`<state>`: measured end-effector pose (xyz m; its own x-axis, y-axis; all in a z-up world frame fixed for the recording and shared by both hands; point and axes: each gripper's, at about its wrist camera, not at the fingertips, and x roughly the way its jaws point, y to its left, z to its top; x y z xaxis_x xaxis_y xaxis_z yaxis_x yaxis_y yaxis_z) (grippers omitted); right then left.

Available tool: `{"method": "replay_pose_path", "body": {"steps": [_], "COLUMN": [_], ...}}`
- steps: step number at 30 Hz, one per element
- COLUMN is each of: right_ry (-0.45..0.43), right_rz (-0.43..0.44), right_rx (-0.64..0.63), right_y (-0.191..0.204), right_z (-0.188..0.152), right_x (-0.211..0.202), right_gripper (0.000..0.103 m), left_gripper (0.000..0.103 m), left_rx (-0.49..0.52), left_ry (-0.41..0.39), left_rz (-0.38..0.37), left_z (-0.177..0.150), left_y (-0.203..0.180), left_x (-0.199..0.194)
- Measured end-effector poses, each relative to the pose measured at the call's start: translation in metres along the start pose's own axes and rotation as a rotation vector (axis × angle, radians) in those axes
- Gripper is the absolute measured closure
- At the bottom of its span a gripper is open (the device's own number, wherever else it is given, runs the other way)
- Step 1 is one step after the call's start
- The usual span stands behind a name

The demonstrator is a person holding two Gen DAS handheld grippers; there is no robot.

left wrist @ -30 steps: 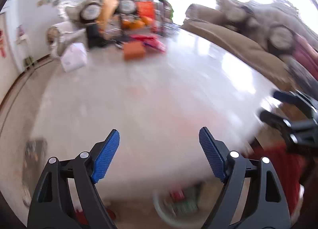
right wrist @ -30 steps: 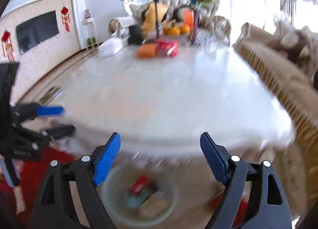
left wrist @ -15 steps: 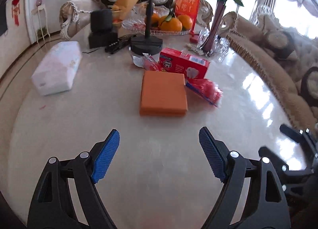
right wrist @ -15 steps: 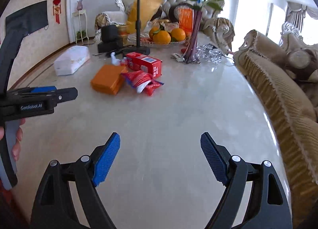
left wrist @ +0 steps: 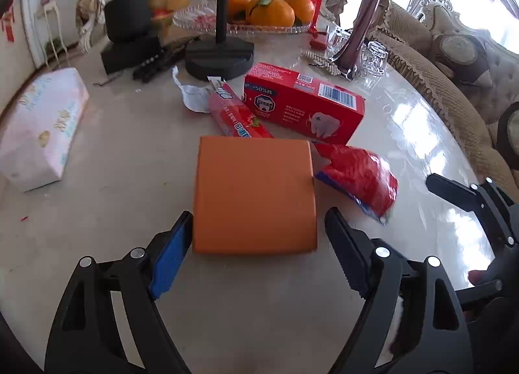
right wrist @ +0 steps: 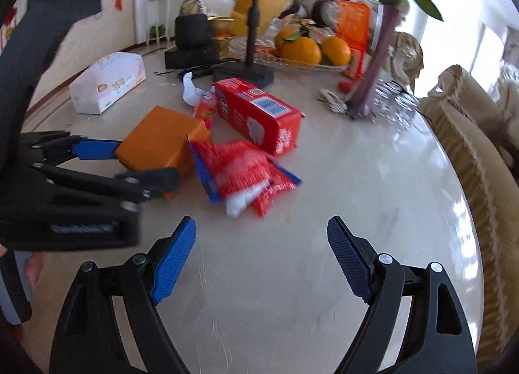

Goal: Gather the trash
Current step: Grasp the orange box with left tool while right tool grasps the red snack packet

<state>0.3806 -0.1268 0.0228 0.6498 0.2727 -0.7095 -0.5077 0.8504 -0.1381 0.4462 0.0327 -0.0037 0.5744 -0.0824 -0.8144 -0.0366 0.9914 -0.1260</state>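
Now left gripper (left wrist: pixel 256 238) fingers straddle orange box (left wrist: pixel 254 194), previously farther off

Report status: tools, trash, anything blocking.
Left tool open, straddling flat orange cardboard box, no grip. Right tool open, empty, short of crumpled red snack wrapper. Red carton behind; nothing blocking.

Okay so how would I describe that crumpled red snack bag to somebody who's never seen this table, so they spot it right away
Start at the pale marble table and find the flat orange box near its middle. The crumpled red snack bag lies against that box, in front of the red carton. Unlike its rigid neighbours, it is soft, wrinkled, blue-edged, with white showing at its torn end.
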Motion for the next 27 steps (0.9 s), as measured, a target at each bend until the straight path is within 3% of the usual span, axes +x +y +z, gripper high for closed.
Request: {"method": "replay_pose_path", "body": {"steps": [7, 22, 24, 27], "right_ry": [0.031, 0.068, 0.07, 0.078], "right_rz": [-0.007, -0.005, -0.006, 0.021], "right_rx": [-0.087, -0.065, -0.038, -0.014], "right_y": [0.007, 0.002, -0.003, -0.006], "right_z": [0.021, 0.031, 0.031, 0.03], "right_x": [0.028, 0.051, 0.052, 0.052], "right_gripper": [0.024, 0.025, 0.03, 0.044], "left_gripper": [0.023, 0.023, 0.03, 0.031], "left_rx": [0.012, 0.0, -0.003, -0.003], "left_ry": [0.011, -0.003, -0.002, -0.001], "left_rz": [0.022, 0.001, -0.012, -0.032], "left_z": [0.018, 0.017, 0.017, 0.017], "left_y": [0.003, 0.013, 0.013, 0.014], "left_x": [0.013, 0.016, 0.015, 0.014]}}
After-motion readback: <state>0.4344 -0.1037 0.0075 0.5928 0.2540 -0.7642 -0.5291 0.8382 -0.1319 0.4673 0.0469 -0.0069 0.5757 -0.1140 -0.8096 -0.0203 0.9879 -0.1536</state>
